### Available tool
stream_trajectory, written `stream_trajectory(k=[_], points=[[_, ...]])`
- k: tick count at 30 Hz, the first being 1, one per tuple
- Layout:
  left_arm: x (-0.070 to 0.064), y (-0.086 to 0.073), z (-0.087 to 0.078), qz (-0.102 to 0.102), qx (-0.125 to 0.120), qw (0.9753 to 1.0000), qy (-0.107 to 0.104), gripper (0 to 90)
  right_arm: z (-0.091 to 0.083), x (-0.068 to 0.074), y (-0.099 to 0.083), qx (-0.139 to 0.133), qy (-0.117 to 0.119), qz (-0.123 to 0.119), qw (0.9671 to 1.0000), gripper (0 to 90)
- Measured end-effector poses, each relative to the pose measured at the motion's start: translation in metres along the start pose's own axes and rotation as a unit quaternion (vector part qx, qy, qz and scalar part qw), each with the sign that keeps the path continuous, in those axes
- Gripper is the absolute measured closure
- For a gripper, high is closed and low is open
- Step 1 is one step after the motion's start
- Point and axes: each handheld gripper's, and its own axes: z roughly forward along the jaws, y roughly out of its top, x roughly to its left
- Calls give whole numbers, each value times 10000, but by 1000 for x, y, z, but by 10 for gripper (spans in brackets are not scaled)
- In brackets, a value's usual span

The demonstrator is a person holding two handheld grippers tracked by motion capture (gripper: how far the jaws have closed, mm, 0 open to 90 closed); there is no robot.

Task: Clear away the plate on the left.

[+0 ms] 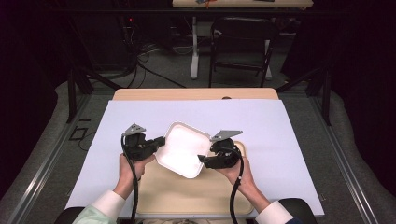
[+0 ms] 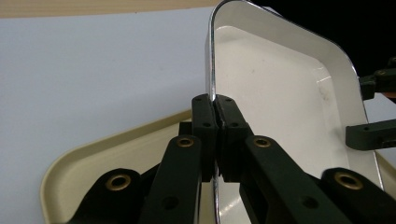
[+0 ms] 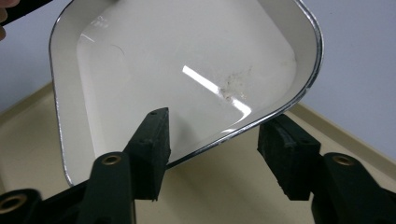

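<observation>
White enamel dish (image 1: 181, 149) raised and tilted over the beige tray (image 1: 187, 196) on the table (image 1: 289, 140). My left hand-held gripper (image 1: 159, 142) is clamped on its rim and carries the weight. Right hand-held gripper (image 1: 201, 158) stands wide, jaws straddling the opposite rim without touching, probably ready to steady it.

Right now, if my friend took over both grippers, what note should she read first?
Left gripper: shut on the rim of the white dish, holding it tilted above the beige tray.
Right gripper: open, jaws either side of the dish's opposite rim, not yet pinching.
Done: dish lifted at one side.
Left: probably close the right gripper on the rim, then move the dish with both. Its inside shows a faint smudge.
</observation>
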Motion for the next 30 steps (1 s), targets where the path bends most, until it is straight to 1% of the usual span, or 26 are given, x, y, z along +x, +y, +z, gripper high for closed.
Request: stream_trajectory(k=[3, 7, 14, 15, 16, 18, 20, 21, 24, 25, 28, 30], points=[[0, -1, 0, 9, -22, 10000, -32, 872, -1, -1, 1, -52, 14, 39, 10000, 522], [0, -1, 0, 14, 1, 10000, -72, 870, -4, -2, 2, -123, -21, 39, 9999, 581], [-5, -2, 1, 56, 59, 9999, -142, 866, -11, -6, 2, -236, -108, -1, 9997, 651], [-6, -2, 1, 37, 67, 9999, -146, 865, -12, -6, 2, -257, -127, 1, 9996, 660], [-6, -3, 1, -2, 70, 9998, -167, 864, -13, -7, 3, -282, -147, -4, 9995, 669], [-6, -4, 1, -7, 89, 9997, -207, 863, -14, -7, 3, -311, -183, 4, 9994, 680], [-6, -5, 0, -39, 110, 9996, -252, 861, -14, -7, 3, -323, -209, -37, 9993, 689], [-7, -5, -1, -26, 119, 9996, -251, 859, -15, -7, 3, -319, -219, -64, 9992, 693], [-9, -6, -3, -7, 142, 9993, -344, 852, -16, -8, 3, -318, -226, -87, 9992, 708], [-10, -7, -4, -13, 121, 9993, -366, 851, -17, -9, 3, -330, -214, -71, 9992, 713], [-12, -8, -5, 8, 173, 9988, -469, 846, -21, -10, 2, -377, -186, -62, 9991, 727], [-13, -9, -5, 29, 204, 9986, -493, 845, -23, -11, 2, -375, -180, -66, 9991, 734]])
